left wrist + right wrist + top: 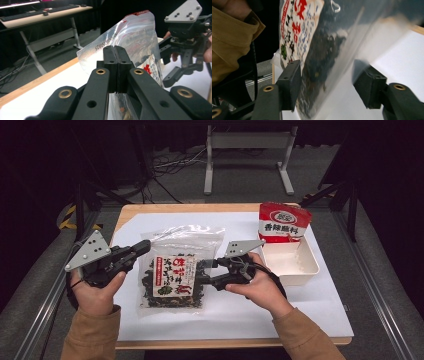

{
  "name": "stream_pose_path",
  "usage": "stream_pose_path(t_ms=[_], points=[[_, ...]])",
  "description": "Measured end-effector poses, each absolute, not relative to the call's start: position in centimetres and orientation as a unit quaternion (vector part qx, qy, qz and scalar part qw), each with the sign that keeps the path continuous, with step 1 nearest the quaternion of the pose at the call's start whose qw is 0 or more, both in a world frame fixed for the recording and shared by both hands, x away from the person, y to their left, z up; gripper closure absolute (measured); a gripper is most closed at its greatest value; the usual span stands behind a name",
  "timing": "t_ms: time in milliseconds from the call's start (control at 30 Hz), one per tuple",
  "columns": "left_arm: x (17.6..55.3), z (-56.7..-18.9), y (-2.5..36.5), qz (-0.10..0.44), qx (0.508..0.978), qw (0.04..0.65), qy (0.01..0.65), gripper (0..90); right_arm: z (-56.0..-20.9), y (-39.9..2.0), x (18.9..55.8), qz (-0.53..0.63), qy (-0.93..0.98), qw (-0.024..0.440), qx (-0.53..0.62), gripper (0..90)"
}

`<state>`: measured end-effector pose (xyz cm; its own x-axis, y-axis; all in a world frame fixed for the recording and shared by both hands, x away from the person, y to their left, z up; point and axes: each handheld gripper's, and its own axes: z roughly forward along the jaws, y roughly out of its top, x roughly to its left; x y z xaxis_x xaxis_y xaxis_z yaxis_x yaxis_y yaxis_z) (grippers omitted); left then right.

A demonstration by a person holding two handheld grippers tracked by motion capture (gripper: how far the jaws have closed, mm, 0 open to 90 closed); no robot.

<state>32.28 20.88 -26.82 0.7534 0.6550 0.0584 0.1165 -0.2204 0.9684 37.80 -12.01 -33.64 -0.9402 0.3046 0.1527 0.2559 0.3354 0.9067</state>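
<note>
Seaweed bag [174, 272], a clear packet with a printed label, is caught at its upper left corner in the clenched left tongs [142, 247], pads pressed flat on the plastic film [115, 53]. The right tongs [206, 272] stand released, the bag's right edge passing between the parted pads [291, 82] without being gripped. The bag lies mid-desk on white paper [320, 305], a white tray [300, 270] and red pouch [282, 222] to its right. Judged step: securing a two-sided hold; next, the right tongs must close squarely on the edge before any lift toward the tray.
</note>
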Motion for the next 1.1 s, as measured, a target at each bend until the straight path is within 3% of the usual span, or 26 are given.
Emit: stream_pose_path(t_ms=[233,367,900,1100], points=[[32.2,-26.8,20.8,0.234,0.743,0.574,0.252,89.3,-33.4,-11.5,37.8,0.564,0.813,-0.002,0.145,66.7],[32.2,-26.9,20.6,0.234,0.746,0.570,0.250,89.2,-33.4,-11.5,37.5,0.555,0.821,-0.001,0.136,74.4],[32.2,-26.9,20.5,0.232,0.746,0.572,0.249,87.0,-32.8,-12.2,37.3,0.555,0.822,-0.004,0.128,77.8],[32.0,-26.7,20.6,0.216,0.744,0.583,0.245,79.0,-32.0,-13.0,37.0,0.546,0.829,0.010,0.117,78.0]])
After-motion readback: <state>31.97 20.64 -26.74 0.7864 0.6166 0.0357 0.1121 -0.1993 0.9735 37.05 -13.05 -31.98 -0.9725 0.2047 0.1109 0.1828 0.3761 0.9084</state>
